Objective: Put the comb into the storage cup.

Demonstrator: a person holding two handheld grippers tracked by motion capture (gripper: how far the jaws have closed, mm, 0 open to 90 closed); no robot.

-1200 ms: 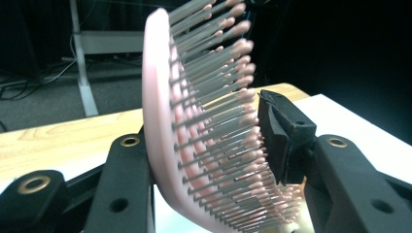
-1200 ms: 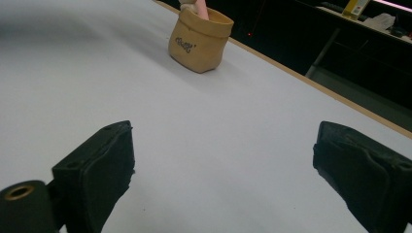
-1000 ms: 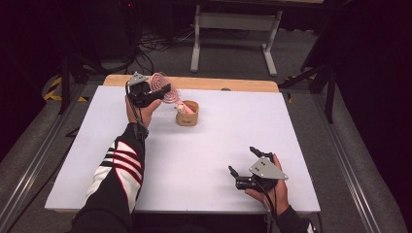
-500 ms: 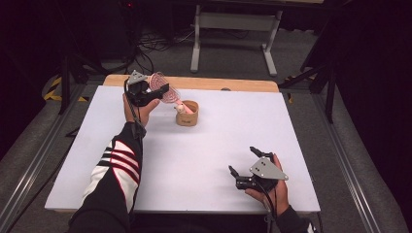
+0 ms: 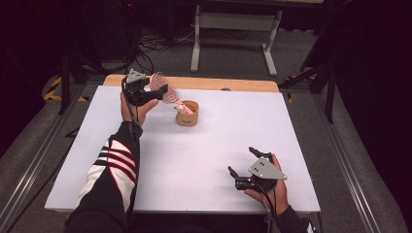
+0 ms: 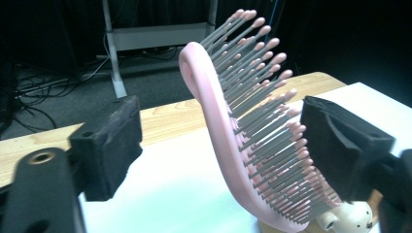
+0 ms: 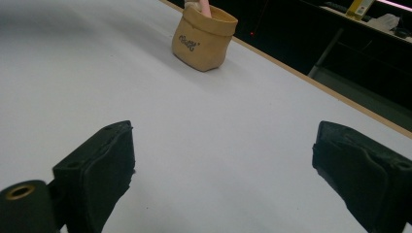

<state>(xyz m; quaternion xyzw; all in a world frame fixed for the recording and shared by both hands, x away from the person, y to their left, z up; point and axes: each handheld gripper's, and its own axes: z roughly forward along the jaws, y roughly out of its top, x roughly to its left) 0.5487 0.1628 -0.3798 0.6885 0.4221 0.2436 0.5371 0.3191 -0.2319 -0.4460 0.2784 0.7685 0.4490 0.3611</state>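
Two grippers are working over the white table (image 5: 194, 165): the left gripper (image 5: 145, 93) is hanging with jaws wide around a pink hairbrush (image 6: 243, 131), which is standing in the tan pouch (image 5: 187, 113); the right gripper (image 5: 245, 167) is resting near the front edge, jaws spread wide, empty.

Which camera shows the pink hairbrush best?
The left gripper view: the hairbrush stands large between the open jaws, every bristle clear. The high view shows it small beside the left gripper, leaning out of the tan pouch. The right gripper view catches just a pink bit.
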